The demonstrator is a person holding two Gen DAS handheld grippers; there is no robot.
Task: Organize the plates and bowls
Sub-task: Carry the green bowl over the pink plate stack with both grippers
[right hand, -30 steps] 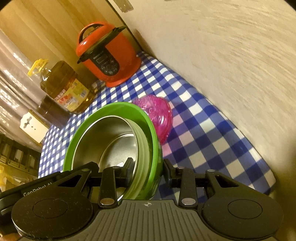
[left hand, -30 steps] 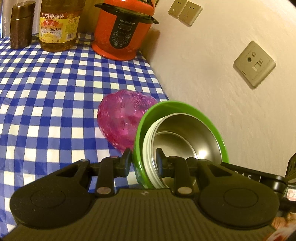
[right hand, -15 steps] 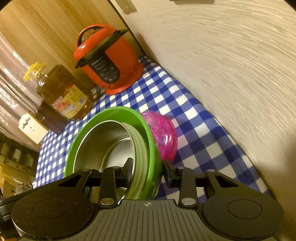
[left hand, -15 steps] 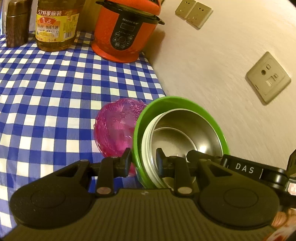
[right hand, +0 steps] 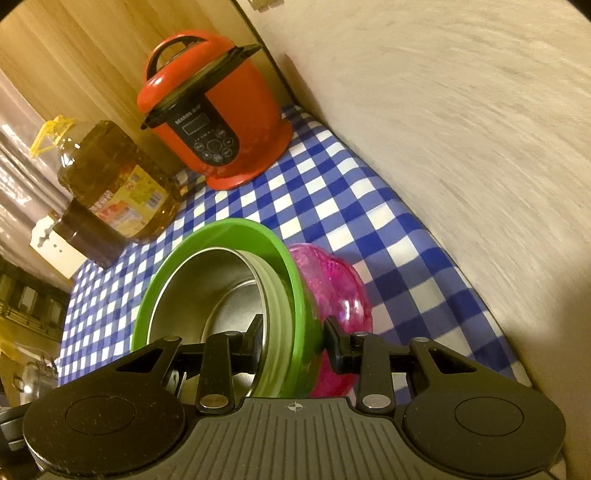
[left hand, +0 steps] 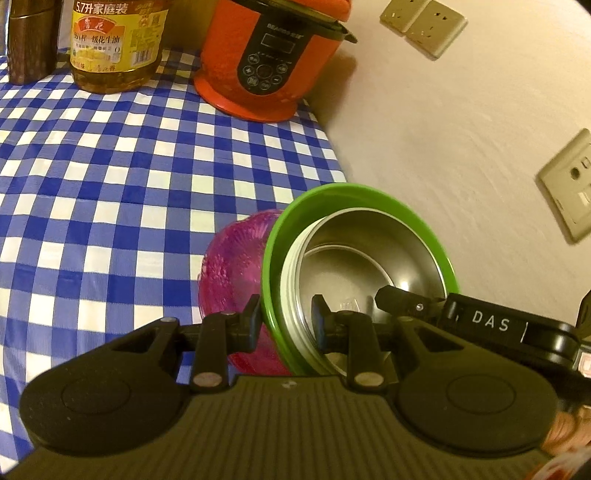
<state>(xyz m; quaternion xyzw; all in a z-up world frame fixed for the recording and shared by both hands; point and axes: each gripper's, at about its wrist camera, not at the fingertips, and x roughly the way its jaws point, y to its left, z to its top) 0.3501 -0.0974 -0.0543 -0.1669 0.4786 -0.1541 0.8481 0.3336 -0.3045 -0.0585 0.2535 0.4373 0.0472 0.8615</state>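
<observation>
Only leftward: wall sockets (left hand: pixel 423 20); both grippers' fingers (left hand: pixel 253 319) (right hand: pixel 334 341) pinching green bowl (left hand: pixel 275 236) (right hand: pixel 291 273).

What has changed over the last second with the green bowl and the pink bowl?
Both claws, left and right, carried the green bowl forward toward the red cooker; it now overlaps more of the pink bowl, which looks unmoved on the checked cloth. Nothing was released: each claw stays clamped on the green rim, steel bowl nested inside.
</observation>
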